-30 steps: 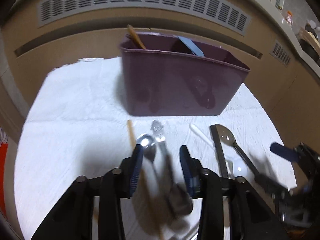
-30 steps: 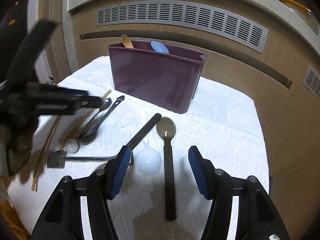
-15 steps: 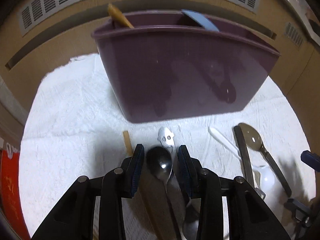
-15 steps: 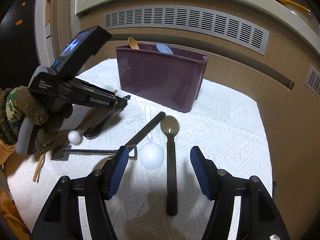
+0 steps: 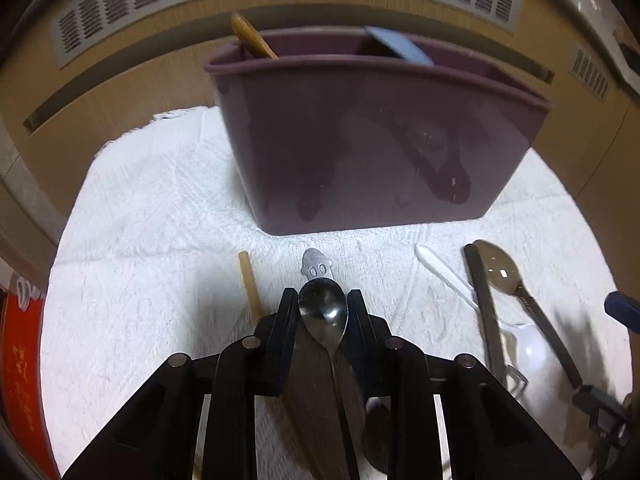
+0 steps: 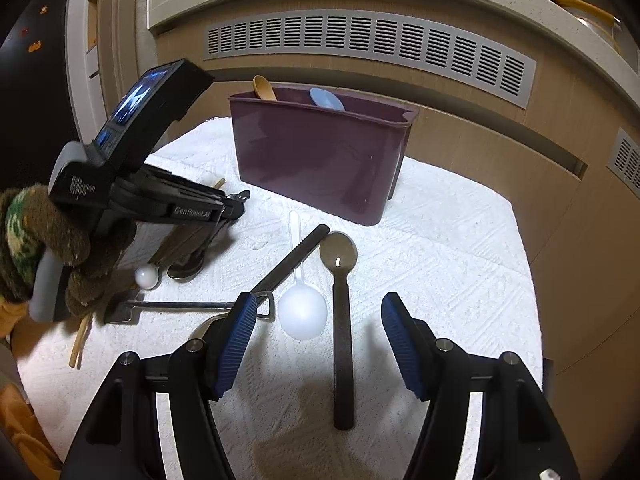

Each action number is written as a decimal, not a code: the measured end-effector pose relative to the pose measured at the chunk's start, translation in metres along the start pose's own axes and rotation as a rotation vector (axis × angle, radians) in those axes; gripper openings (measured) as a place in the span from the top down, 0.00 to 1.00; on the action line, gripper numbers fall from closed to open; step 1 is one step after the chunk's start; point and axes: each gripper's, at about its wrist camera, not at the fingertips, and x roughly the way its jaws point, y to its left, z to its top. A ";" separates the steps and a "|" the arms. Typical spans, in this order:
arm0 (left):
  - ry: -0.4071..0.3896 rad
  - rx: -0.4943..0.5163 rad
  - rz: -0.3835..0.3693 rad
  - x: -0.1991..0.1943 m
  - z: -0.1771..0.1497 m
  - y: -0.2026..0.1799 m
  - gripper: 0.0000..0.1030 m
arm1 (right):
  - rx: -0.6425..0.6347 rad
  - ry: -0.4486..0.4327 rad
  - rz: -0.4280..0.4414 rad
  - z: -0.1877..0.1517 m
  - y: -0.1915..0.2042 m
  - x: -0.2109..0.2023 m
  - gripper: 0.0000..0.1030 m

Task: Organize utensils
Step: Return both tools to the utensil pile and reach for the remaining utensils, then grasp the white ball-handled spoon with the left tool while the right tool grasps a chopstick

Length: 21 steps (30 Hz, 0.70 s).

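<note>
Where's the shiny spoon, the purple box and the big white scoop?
shiny spoon [image 5: 323,312], left wrist view, on its bowl.
purple box [image 6: 312,160], right wrist view, on its front wall.
white scoop [image 6: 302,312], right wrist view, on its round bowl.
</note>
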 end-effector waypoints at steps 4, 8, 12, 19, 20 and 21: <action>-0.135 -0.009 0.006 -0.044 -0.016 0.004 0.75 | -0.020 0.004 -0.022 0.005 0.001 -0.002 0.40; -0.248 -0.047 -0.021 -0.089 -0.032 0.015 0.75 | -0.014 0.016 -0.015 0.016 0.002 0.004 0.40; -0.338 -0.089 -0.013 -0.127 -0.043 0.038 0.89 | 0.000 0.017 0.022 0.037 0.010 0.011 0.40; -0.443 -0.166 0.036 -0.164 -0.050 0.085 0.93 | -0.013 0.041 0.128 0.082 0.046 0.045 0.40; -0.453 -0.179 0.039 -0.166 -0.052 0.092 0.93 | -0.012 0.058 0.141 0.085 0.052 0.053 0.40; -0.457 -0.189 0.041 -0.169 -0.053 0.098 0.93 | -0.007 0.077 0.152 0.089 0.057 0.060 0.40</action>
